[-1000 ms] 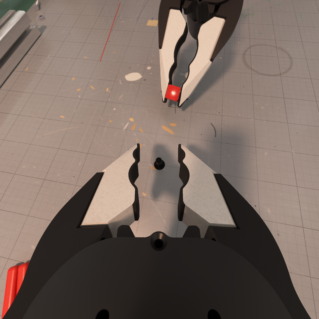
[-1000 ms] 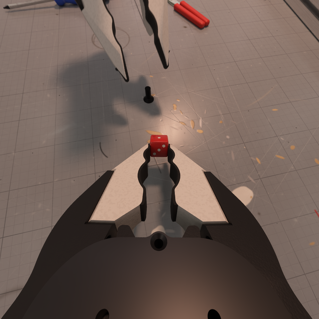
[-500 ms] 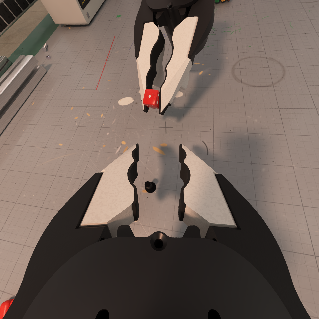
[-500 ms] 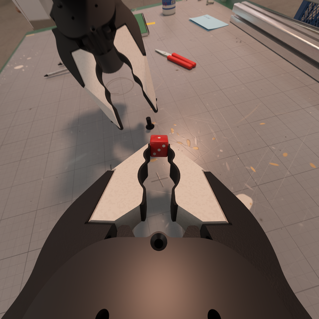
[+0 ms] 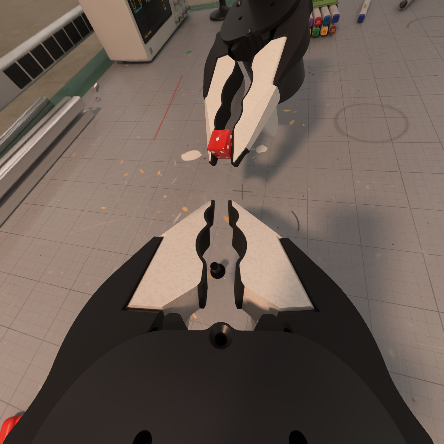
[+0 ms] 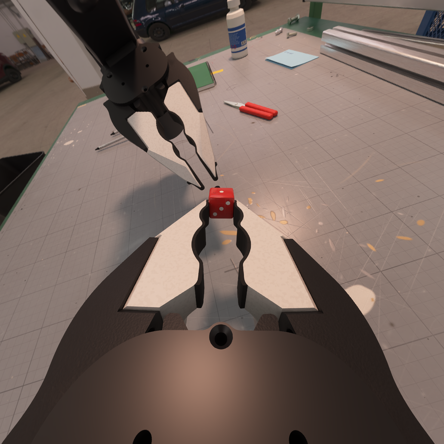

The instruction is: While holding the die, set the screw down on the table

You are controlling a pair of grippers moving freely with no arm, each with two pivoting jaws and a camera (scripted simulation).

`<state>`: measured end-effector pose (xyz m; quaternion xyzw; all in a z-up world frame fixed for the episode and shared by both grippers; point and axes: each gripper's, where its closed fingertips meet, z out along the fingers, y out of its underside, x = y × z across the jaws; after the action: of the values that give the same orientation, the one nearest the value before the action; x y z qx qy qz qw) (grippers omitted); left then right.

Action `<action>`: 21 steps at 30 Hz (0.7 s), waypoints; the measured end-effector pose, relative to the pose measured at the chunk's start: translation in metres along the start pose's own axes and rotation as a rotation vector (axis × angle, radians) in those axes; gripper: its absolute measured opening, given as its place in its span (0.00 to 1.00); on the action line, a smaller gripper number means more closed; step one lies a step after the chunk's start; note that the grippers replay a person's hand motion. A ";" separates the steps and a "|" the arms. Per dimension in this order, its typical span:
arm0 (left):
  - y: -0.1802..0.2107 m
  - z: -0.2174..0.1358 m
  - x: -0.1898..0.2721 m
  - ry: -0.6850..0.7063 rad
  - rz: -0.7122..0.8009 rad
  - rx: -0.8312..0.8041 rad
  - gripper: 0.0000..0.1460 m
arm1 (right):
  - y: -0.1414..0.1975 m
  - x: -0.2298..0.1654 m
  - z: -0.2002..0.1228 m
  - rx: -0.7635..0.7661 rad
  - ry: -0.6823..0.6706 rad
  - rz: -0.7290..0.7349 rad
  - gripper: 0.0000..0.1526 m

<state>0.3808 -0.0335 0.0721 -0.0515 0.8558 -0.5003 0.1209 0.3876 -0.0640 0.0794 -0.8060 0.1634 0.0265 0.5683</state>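
Black, a small flat-headed screw (image 5: 217,270) stands head-down on the grey gridded table (image 5: 96,240), seen between the left gripper's (image 5: 221,204) nearly closed, empty fingers. Right wrist view — the right gripper (image 6: 221,204) pinches a red white-spotted die (image 6: 221,203) at its tips.

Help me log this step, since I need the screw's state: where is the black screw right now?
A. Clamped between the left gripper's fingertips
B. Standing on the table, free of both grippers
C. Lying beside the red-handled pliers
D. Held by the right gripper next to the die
B: the screw stands head-down on the table beneath the left gripper, touching neither finger, while the right gripper holds only the die.
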 end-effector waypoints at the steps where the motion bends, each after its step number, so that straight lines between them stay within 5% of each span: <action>1: -0.001 -0.001 -0.001 -0.008 0.004 0.006 0.05 | -0.001 0.001 -0.001 0.009 0.002 0.007 0.12; 8: -0.012 -0.017 -0.016 -0.114 -0.020 0.023 0.09 | 0.001 0.011 -0.008 0.006 0.058 0.018 0.12; 14: -0.047 -0.018 0.002 -0.026 -0.137 -0.154 0.36 | 0.002 0.016 -0.012 0.010 0.073 0.023 0.12; 21: -0.173 -0.009 0.076 0.270 0.038 -0.222 0.39 | 0.004 0.020 -0.016 0.020 0.077 0.046 0.12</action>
<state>0.2997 -0.1268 0.2148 0.0193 0.9151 -0.4026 0.0081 0.4028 -0.0841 0.0768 -0.7966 0.2038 0.0069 0.5691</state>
